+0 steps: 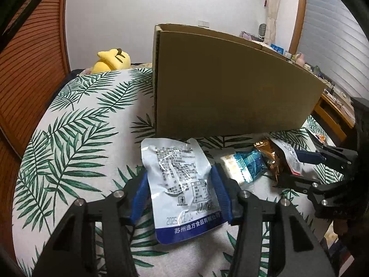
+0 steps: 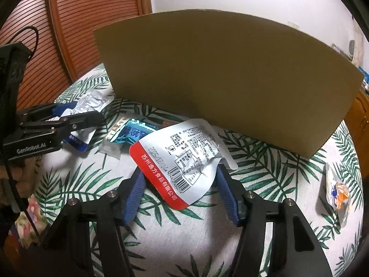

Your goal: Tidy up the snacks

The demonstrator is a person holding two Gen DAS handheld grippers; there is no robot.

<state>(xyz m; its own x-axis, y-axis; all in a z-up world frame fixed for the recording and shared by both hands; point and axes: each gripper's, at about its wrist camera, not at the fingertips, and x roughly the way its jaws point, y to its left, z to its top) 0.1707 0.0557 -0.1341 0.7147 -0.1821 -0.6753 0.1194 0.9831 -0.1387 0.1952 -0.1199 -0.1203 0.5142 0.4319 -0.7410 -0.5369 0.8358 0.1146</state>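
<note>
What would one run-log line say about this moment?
left tool: shut on blue-banded pouch | right tool: shut on red-banded pouch | cardboard box: behind both | pouches: not yet boxed

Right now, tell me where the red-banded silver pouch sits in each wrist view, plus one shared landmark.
Left wrist view: red-banded silver pouch at the right edge, partly hidden between the right gripper's fingers.
Right wrist view: lower centre, between the blue pads, which appear to press its edges.
Shared landmark: the cardboard box standing just behind it on the leaf-print cloth.
</note>
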